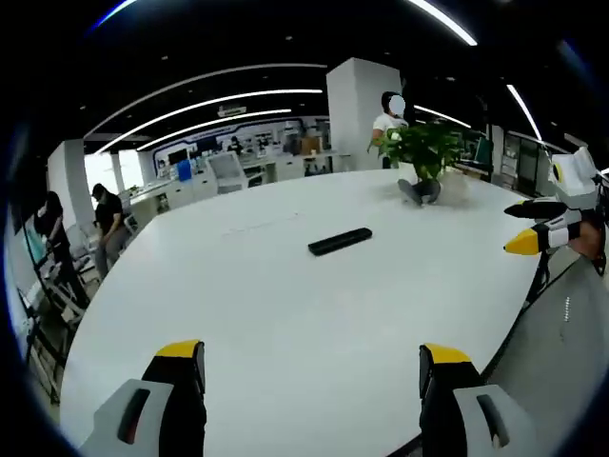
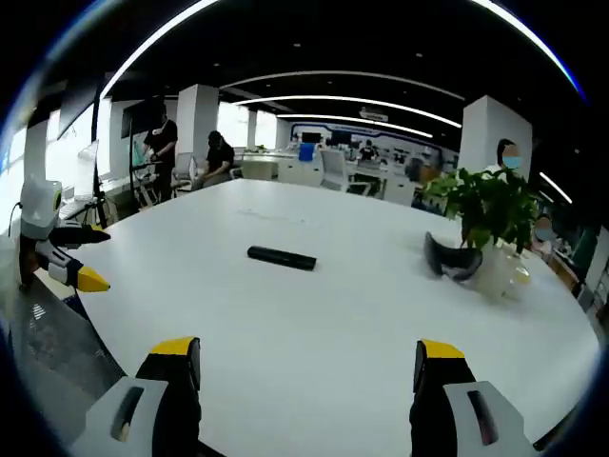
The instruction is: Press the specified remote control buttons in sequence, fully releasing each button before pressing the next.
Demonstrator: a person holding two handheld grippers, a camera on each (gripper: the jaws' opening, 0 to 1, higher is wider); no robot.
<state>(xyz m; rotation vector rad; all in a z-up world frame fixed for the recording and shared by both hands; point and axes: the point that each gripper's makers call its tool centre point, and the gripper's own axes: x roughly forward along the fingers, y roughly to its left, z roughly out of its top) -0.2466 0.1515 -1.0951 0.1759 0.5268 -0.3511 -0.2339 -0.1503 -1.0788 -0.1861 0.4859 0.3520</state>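
The black remote control (image 1: 340,241) lies flat on the big white table (image 1: 285,324), out toward the middle of it and well apart from both tools; in the right gripper view the same remote control (image 2: 282,257) sits as a dark bar ahead of the jaws. Nothing touches it.

The left gripper (image 1: 313,367) hangs low over the near edge of the table, its two yellow-tipped jaws spread wide with bare tabletop between them. The right gripper (image 2: 307,365) stands likewise, jaws parted and holding nothing. Each tool also turns up in the other's view: the right gripper (image 1: 533,228) shows at the right-hand edge of the left gripper view, and the left gripper (image 2: 76,259) at the left-hand edge of the right gripper view (both off the table's rim, it seems).

Past the remote stands a leafy potted plant (image 1: 423,152), with a dark curved object (image 2: 451,260) just beside its pot; I cannot tell what that is. Further back are white pillars (image 1: 360,109), desks and several people (image 2: 162,148) standing about.
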